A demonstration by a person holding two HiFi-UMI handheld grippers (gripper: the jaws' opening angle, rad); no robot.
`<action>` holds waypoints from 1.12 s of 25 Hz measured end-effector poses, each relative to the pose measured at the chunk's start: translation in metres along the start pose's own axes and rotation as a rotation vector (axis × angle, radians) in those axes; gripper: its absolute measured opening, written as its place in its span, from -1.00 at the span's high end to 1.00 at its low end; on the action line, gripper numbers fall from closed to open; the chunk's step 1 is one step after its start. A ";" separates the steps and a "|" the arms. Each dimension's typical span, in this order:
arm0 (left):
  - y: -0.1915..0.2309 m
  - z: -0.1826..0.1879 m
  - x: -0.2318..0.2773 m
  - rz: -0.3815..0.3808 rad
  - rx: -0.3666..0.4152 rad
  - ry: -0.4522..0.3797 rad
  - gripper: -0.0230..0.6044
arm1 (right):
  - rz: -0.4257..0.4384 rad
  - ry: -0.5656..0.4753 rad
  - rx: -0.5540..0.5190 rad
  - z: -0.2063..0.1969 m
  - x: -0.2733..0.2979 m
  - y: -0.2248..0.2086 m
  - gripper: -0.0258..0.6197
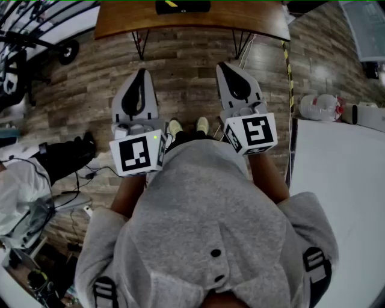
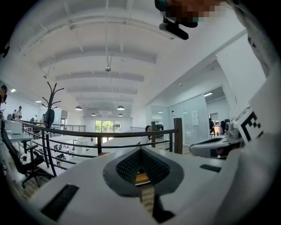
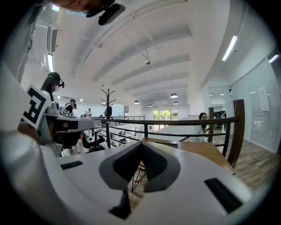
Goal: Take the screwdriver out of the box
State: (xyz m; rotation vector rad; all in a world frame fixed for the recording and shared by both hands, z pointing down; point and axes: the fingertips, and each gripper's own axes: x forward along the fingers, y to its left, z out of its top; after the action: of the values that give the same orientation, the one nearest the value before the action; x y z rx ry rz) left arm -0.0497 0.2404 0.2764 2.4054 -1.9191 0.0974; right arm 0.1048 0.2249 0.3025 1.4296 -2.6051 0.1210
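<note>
No screwdriver shows in any view. On the wooden table [image 1: 192, 24] ahead lies a dark case [image 1: 182, 6] with a yellow stripe, cut off by the top edge. I cannot tell whether it is the box. Both grippers are held level in front of the person's grey-clad body, above the plank floor. My left gripper [image 1: 142, 75] is shut and holds nothing. My right gripper [image 1: 226, 67] is also shut and empty. In the left gripper view the left gripper [image 2: 141, 149] points over the table at a railing [image 2: 96, 134]. The right gripper [image 3: 141, 145] faces the same way.
A white table [image 1: 343, 180] fills the right side, with a white jug [image 1: 322, 107] on the floor beyond it. A black bag [image 1: 63, 153], cables and chair wheels clutter the floor at the left. A coat stand [image 2: 50, 114] rises past the railing.
</note>
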 end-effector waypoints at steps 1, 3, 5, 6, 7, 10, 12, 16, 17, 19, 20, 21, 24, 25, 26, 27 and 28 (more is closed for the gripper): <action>0.001 0.000 -0.002 -0.001 0.003 0.004 0.88 | 0.001 0.001 -0.003 0.001 0.000 0.003 0.87; 0.003 0.000 -0.006 -0.005 0.006 0.013 0.88 | 0.000 0.004 -0.003 0.003 0.000 0.008 0.87; 0.005 0.000 -0.010 -0.017 -0.002 0.012 0.89 | -0.002 0.001 0.018 0.004 -0.001 0.013 0.87; 0.006 0.002 -0.012 -0.022 -0.009 0.006 0.89 | 0.004 -0.007 0.034 0.005 -0.002 0.016 0.87; 0.008 0.002 -0.013 -0.024 -0.015 0.002 0.88 | 0.015 -0.017 0.049 0.007 -0.001 0.020 0.87; 0.020 0.003 -0.017 -0.018 -0.019 0.006 0.89 | 0.024 -0.035 0.065 0.011 0.004 0.029 0.87; 0.026 0.003 -0.020 -0.017 -0.021 0.004 0.88 | 0.008 -0.032 0.073 0.012 0.006 0.033 0.87; 0.038 0.004 -0.024 -0.025 -0.033 0.002 0.88 | -0.012 -0.034 0.084 0.014 0.011 0.039 0.87; 0.041 0.004 -0.025 -0.024 -0.029 0.001 0.89 | -0.014 -0.035 0.085 0.014 0.013 0.039 0.87; 0.045 0.004 -0.023 -0.020 -0.024 -0.005 0.88 | -0.018 -0.030 0.087 0.012 0.016 0.039 0.87; 0.047 0.003 -0.022 -0.018 -0.022 -0.004 0.88 | -0.022 -0.024 0.088 0.011 0.016 0.038 0.87; 0.048 0.001 -0.021 -0.019 -0.023 -0.002 0.89 | -0.026 -0.019 0.089 0.010 0.017 0.038 0.87; 0.049 0.000 -0.022 -0.040 -0.044 -0.007 0.88 | -0.033 -0.007 0.087 0.008 0.020 0.042 0.87; 0.051 0.000 -0.023 -0.044 -0.050 -0.007 0.88 | -0.035 -0.006 0.084 0.008 0.022 0.044 0.87; 0.053 -0.001 -0.023 -0.048 -0.053 -0.007 0.88 | -0.038 -0.005 0.082 0.008 0.023 0.045 0.87; 0.055 -0.001 -0.023 -0.050 -0.054 -0.007 0.88 | -0.042 -0.006 0.079 0.008 0.024 0.045 0.87; 0.056 -0.001 -0.023 -0.052 -0.054 -0.009 0.88 | -0.045 -0.007 0.077 0.009 0.025 0.046 0.87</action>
State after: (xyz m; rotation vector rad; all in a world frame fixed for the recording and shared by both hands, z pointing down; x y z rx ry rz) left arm -0.1099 0.2506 0.2756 2.4229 -1.8367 0.0308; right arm 0.0518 0.2275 0.2990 1.5153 -2.5983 0.2137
